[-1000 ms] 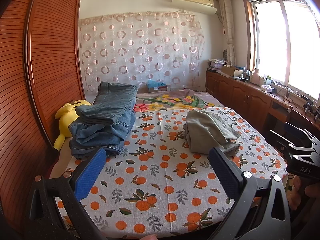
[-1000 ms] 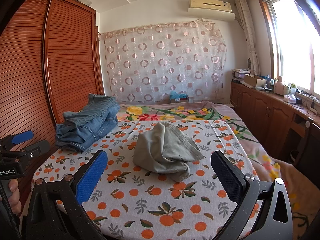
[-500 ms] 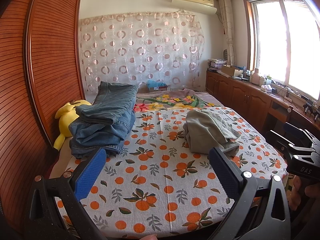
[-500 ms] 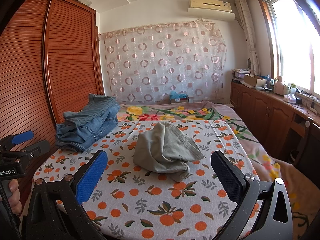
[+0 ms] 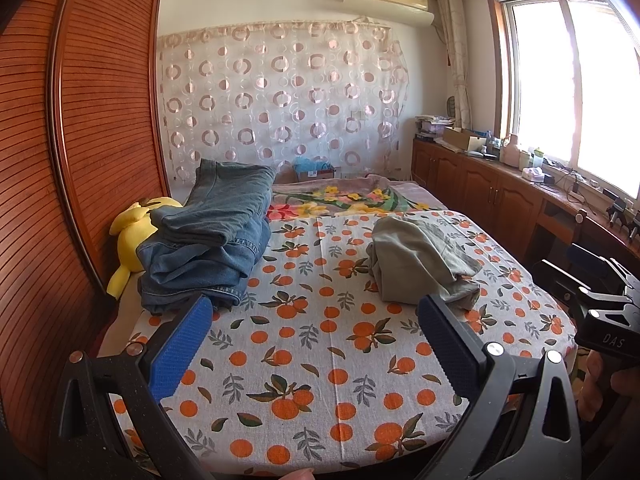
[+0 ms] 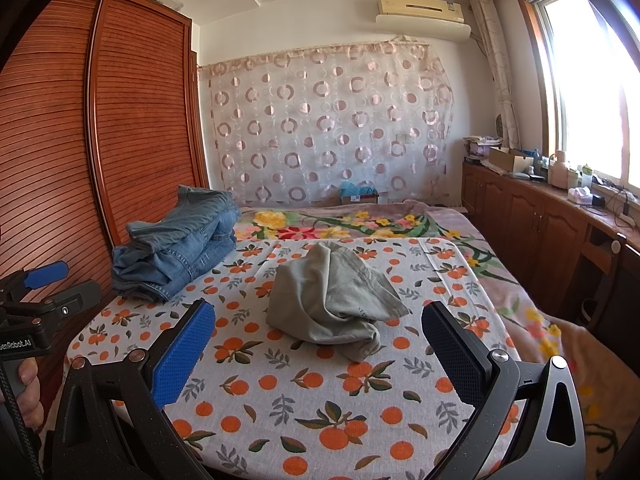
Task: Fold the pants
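Observation:
Crumpled grey-green pants (image 5: 420, 264) lie in a heap on the orange-print bed sheet (image 5: 320, 344), right of centre; they also show in the right wrist view (image 6: 332, 300) at the middle. My left gripper (image 5: 312, 320) is open and empty, held above the near edge of the bed, short of the pants. My right gripper (image 6: 318, 326) is open and empty, held near the bed's front edge just in front of the pants. Each gripper shows at the edge of the other's view.
A stack of folded blue jeans (image 5: 208, 240) sits at the bed's left side, also in the right wrist view (image 6: 176, 252). A yellow plush toy (image 5: 132, 232) lies beside the wooden wardrobe (image 5: 60, 160). Wooden cabinets (image 5: 500, 200) line the right wall under the window.

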{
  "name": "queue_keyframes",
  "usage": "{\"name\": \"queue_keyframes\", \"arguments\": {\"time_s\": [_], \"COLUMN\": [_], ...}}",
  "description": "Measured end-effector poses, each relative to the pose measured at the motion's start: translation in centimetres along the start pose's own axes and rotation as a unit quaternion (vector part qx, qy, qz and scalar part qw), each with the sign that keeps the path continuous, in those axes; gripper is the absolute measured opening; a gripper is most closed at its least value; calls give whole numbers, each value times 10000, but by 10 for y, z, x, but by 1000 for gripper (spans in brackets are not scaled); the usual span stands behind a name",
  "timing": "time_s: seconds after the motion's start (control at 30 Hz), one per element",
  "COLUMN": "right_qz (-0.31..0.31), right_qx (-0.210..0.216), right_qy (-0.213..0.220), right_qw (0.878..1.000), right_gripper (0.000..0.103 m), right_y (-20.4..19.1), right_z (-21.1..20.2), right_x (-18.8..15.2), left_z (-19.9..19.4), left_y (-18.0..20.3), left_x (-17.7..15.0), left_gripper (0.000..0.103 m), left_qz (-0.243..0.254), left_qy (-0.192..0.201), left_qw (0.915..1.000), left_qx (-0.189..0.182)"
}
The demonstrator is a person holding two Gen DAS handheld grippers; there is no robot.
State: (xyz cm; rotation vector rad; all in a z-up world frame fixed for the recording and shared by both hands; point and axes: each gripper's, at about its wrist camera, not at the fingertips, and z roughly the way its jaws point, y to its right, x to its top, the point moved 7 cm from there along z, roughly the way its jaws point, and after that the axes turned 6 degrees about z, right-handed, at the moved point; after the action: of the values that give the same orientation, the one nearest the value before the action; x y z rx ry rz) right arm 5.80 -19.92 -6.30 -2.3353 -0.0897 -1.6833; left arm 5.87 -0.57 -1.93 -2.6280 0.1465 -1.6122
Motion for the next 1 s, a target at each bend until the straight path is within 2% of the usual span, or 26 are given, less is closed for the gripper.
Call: {"name": "queue_keyframes", "arguments": {"time_s": [0.13,0.17,0.4,0.5,0.6,0.73,0.77,1.0], "right_qz": [17,16,-64,-91,-171,-273,-303,-431], "right_qx": [54,57,77,160,195,334,375,585], "right_qy": [-57,-72,-215,-298,-424,-704,-792,-1559], "right_qw": [10000,10000,9997,9994,9988,9966,9957,9851], "right_gripper": [103,103,103,99,92,77,71,46], "right_y": [2,3,12,15,17,17,16,14], "right_z": [3,5,22,32,46,61,67,116], "right_x": [-1,-2,-2,-1,1,0,-1,-7], "left_z": [3,14,41,49,57,68,71,99], "left_y": [5,5,0,-3,-8,-13,-14,-9], "left_x": [-4,-19,-36,-40,-44,-49,-50,-55], "left_gripper": [103,103,103,103,103,103,103,103], "left_qz": [3,8,47,74,70,44,37,59], "left_qy": [-106,-137,-462,-528,-605,-677,-705,-900], "left_qw": [9999,9999,9988,9984,9979,9973,9970,9938], "left_qx": [-42,-65,-146,-199,-217,-286,-318,-646]}}
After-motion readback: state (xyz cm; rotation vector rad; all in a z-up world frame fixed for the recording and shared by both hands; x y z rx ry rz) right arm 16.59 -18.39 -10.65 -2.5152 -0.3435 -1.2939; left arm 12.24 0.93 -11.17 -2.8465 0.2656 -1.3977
